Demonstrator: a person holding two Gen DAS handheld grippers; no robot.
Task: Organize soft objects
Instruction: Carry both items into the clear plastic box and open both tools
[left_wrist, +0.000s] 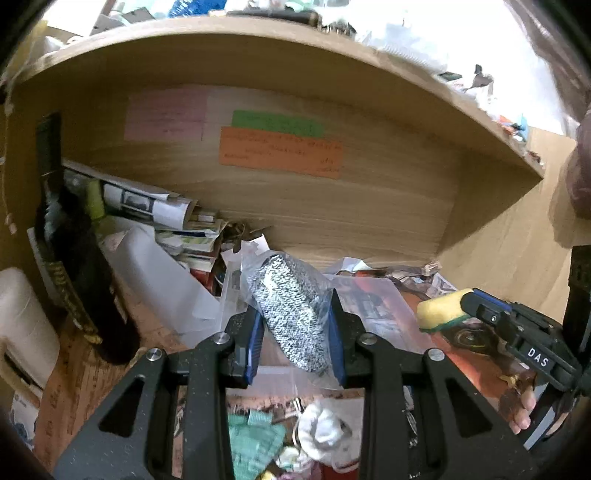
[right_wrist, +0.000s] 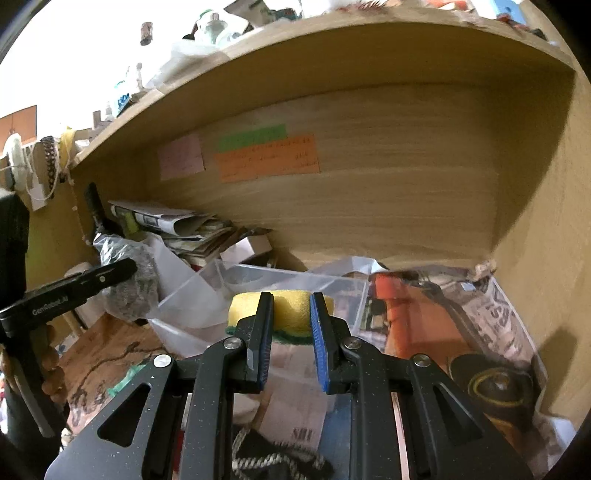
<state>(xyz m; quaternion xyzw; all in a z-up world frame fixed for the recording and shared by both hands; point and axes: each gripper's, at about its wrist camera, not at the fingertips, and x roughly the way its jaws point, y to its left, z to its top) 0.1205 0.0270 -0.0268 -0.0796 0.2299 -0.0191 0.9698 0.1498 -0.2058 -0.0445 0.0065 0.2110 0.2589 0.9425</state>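
Note:
My left gripper (left_wrist: 295, 310) is shut on a black-and-white knitted roll in a clear plastic bag (left_wrist: 291, 314) and holds it up in front of the wooden shelf. The same bagged roll (right_wrist: 129, 291) shows at the left of the right wrist view, under the left gripper's finger (right_wrist: 110, 275). My right gripper (right_wrist: 291, 306) is shut on a yellow sponge with a green scouring layer (right_wrist: 291, 310), above a clear plastic box (right_wrist: 295, 284). That sponge (left_wrist: 439, 308) and the right gripper (left_wrist: 469, 301) appear at the right of the left wrist view.
A wooden shelf recess with coloured paper notes (left_wrist: 280, 151) on its back wall. Stacked papers (left_wrist: 173, 214) and a dark bottle (left_wrist: 74, 266) stand at the left. Newspaper (right_wrist: 480, 317) lines the shelf floor at the right. Green and white cloths (left_wrist: 288, 435) lie below.

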